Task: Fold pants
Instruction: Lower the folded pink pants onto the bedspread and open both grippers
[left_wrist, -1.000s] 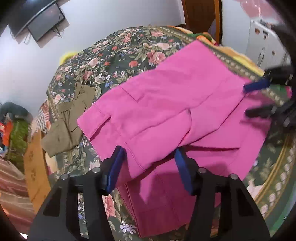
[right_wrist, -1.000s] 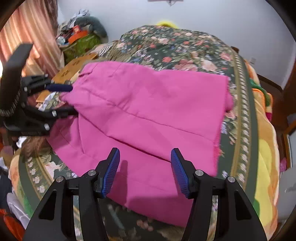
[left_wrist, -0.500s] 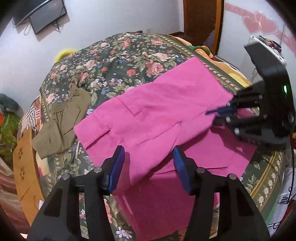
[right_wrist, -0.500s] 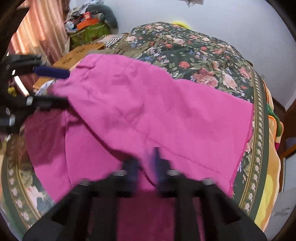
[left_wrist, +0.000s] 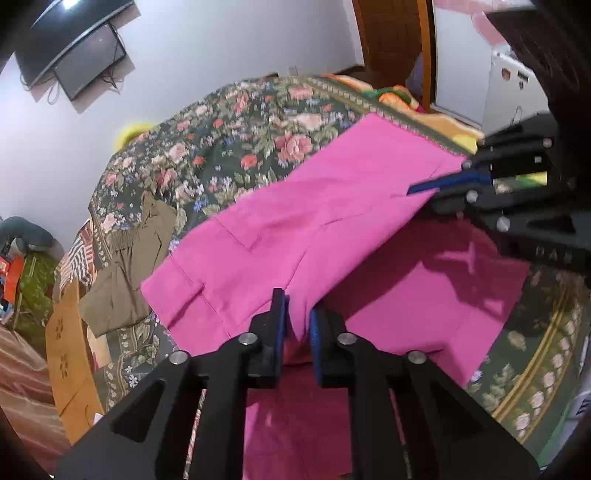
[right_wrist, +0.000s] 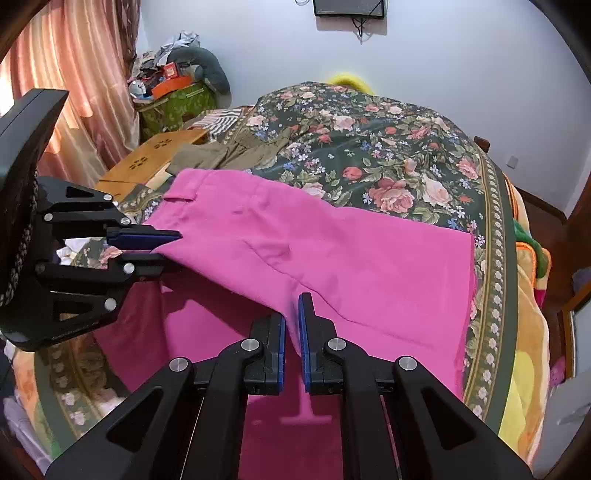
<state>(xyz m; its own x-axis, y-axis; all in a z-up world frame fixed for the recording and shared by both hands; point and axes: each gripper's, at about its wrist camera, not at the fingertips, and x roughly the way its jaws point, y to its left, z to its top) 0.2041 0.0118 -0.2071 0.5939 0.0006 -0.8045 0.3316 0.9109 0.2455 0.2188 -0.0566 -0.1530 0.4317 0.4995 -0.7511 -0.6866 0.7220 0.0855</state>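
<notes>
Both of my grippers have closed since a second ago, when each stood wide open over the cloth, and the near edge of the pink pants (left_wrist: 295, 229) is now raised off the bed where it lay flat before. Count: one pair of pink pants, two grippers, one olive garment. My left gripper (left_wrist: 298, 317) has its blue pads pressed together on a fold of the pants' near edge; my right gripper (right_wrist: 291, 325) is likewise clamped on the same edge further along, and it shows from the side in the left wrist view with the cloth pinched in it. The pants lie spread across the floral bedspread (right_wrist: 388, 147), the upper layer lifted and casting shadow on the lower layer beneath. The olive garment (left_wrist: 125, 273) lies crumpled beside the waistband end, just apart from the pants. Around the bed: a wall-mounted screen (left_wrist: 92, 62), a wooden board (right_wrist: 147, 162), a pink curtain (right_wrist: 74, 74), and a cluttered pile (right_wrist: 177, 74) in the corner.
</notes>
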